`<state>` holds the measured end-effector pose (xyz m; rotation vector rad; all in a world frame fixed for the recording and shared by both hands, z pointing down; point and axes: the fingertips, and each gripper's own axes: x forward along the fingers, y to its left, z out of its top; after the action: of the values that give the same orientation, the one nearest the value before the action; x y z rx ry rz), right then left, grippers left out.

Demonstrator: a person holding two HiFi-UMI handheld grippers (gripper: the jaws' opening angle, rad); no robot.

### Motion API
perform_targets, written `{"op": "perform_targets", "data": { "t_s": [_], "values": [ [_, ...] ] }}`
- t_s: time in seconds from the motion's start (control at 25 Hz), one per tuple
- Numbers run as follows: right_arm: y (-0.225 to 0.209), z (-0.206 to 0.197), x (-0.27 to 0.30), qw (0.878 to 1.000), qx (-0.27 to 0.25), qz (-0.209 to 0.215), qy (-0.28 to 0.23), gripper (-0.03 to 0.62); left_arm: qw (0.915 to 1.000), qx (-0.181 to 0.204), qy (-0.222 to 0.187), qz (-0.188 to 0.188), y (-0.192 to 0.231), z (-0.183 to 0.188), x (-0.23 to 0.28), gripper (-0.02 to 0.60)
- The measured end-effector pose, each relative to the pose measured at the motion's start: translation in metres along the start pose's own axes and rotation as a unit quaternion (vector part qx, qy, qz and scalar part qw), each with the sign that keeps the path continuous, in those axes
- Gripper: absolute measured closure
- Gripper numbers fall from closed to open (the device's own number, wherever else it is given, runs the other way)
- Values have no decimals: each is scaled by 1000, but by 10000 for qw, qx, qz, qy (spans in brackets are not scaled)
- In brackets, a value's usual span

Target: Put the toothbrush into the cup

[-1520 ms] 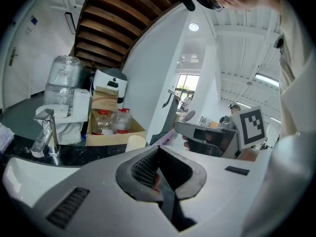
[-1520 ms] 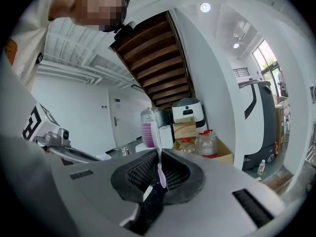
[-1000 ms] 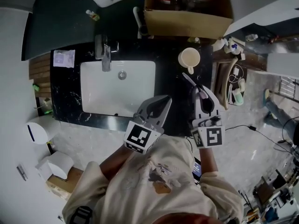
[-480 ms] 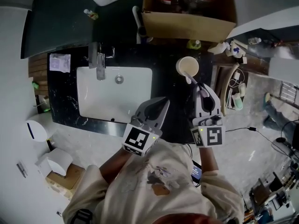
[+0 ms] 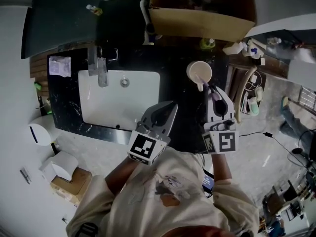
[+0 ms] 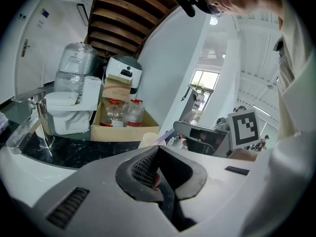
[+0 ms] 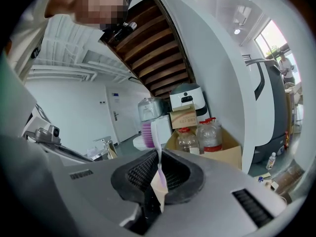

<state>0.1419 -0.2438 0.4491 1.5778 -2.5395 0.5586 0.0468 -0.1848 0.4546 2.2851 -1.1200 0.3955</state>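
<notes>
So, cardboard box (image 5: pixel 197 21) w/ bottles (image 7: pixel 210 136) sits right behind the cup (image 5: pixel 189 72); sink (image 5: pixel 84 100) & faucet (image 5: pixel 98 65) are off to its left. Your right gripper (image 5: pixel 213 89) is clamped on the toothbrush (image 5: pixel 205 86), long axis along the jaws, bristles fwd, tip seemingly at the cup rim. Left gripper (image 5: pixel 170 105): jaws together.

I am holding my left gripper (image 5: pixel 171 106) out ahead, tilted down, its jaws pressing together on nothing. Beside it, my right gripper (image 5: pixel 214 90) is clamping the toothbrush (image 7: pixel 156 147).
</notes>
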Motion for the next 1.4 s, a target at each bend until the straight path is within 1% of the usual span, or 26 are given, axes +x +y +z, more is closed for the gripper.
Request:
{"op": "perform_targets", "data": {
  "t_s": [0.24,0.52,0.72,0.84,0.96,1.0,1.04,1.08,1.28,1.4],
  "values": [
    [-1,-15,6,9997,-14,27,245,559,10000,-37,10,-15,0,1,6,568],
    [-3,-29,12,9994,-16,-50,347,559,10000,-28,-18,-15,6,0,9,568],
    [-4,-41,13,9984,-26,-119,555,559,9999,10,113,-31,9,-5,9,568],
    [-3,-44,13,9983,56,-106,577,559,10000,-32,73,-8,11,-5,8,568],
    [-1,-44,14,9984,107,-78,550,557,9999,1,124,-3,14,-6,7,568],
    [0,-44,15,9984,142,-53,545,541,9999,9,132,-3,15,-6,7,568],
    [1,-44,15,9983,176,-33,552,472,9999,7,141,3,15,-6,7,568],
    [2,-44,14,9982,194,-25,569,432,9999,-2,148,9,15,-6,6,568],
    [5,-42,11,9982,173,-48,576,422,9999,11,123,-2,14,-3,2,568],
    [8,-41,9,9980,216,-49,584,402,9999,41,97,13,14,-2,-1,568]
  ]
}}
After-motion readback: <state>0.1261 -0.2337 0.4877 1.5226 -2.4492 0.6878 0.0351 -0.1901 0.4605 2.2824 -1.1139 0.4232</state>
